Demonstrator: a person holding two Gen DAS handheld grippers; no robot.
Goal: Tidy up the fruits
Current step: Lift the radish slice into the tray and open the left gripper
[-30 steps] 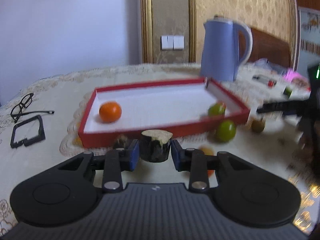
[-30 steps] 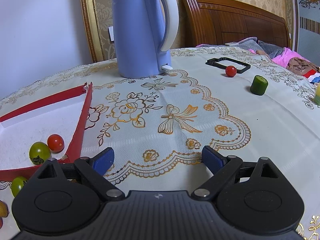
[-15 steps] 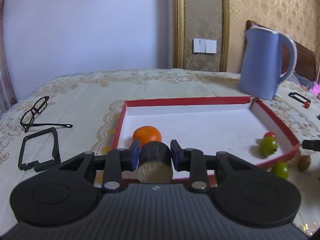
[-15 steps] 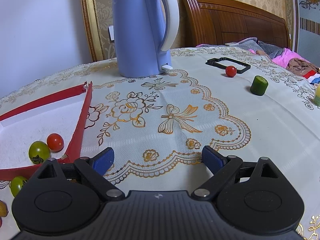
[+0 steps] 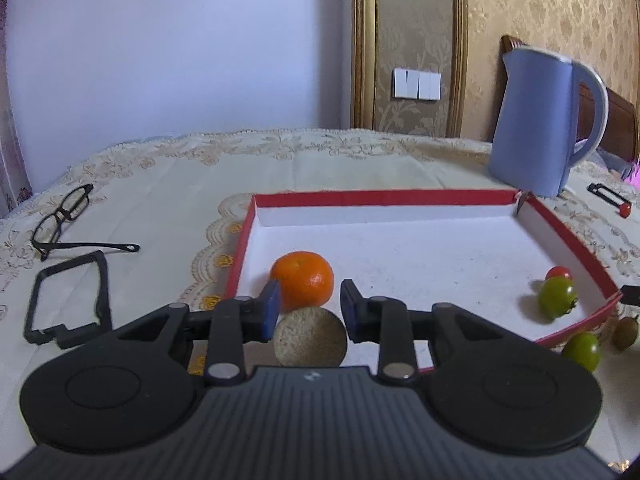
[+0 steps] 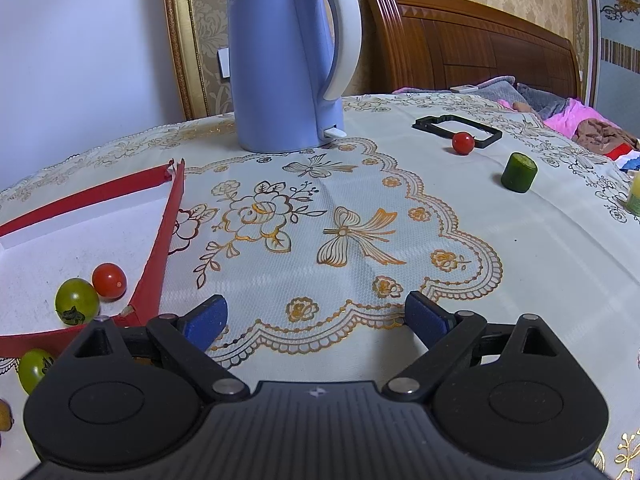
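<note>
Fingers of the left gripper clench a cucumber chunk, hiding the orange's base.

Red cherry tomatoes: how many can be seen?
2. One red cherry tomato lies inside the red tray; the other touches the black frame. More may be hidden.

Your matt blue plastic kettle stands on cream lace cloth with gold embroidery; red cardboard tray, grainy white lining; glossy red cherry tomato; varnished wooden headboard.
</note>
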